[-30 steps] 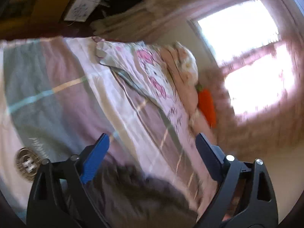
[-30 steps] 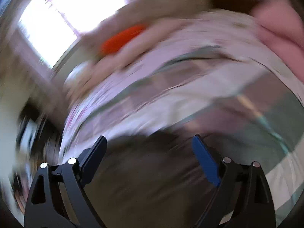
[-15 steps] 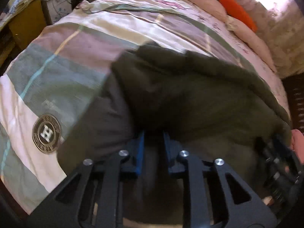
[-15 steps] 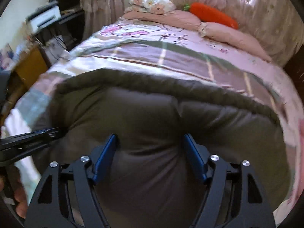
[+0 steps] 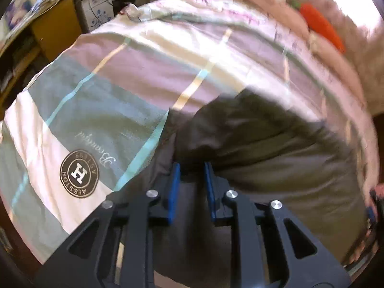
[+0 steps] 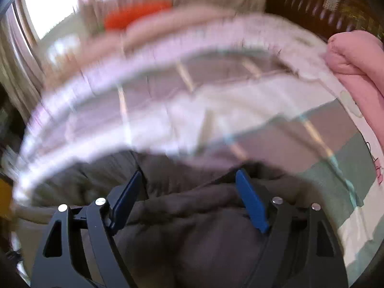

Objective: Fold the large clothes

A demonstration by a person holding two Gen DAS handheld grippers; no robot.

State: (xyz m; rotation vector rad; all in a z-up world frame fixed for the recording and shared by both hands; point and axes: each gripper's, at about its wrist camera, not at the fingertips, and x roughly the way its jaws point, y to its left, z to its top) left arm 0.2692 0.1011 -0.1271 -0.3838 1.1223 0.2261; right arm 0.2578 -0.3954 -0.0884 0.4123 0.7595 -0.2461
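A large dark olive-grey padded garment [image 5: 276, 153] lies bunched on the near end of the bed; it also fills the lower part of the right wrist view [image 6: 192, 216]. My left gripper [image 5: 192, 168] is nearly closed on a fold of the garment's edge, which sits between the blue pads. My right gripper [image 6: 189, 177] is open, its blue pads spread wide over the garment's top fold, with the cloth under and between them. The right wrist view is blurred by motion.
The bed cover [image 5: 115, 100] is striped in pink, grey-green and white with a round logo [image 5: 79, 174]. An orange carrot-shaped pillow [image 5: 321, 26] lies at the head. A pink quilt [image 6: 355, 72] sits at the right. A yellow cabinet [image 5: 57, 31] stands left of the bed.
Both views swung since half a second ago. The left gripper stays closed on the garment's edge and the garment has shifted right. The right gripper's jaws remain apart, now at the garment's far fold.
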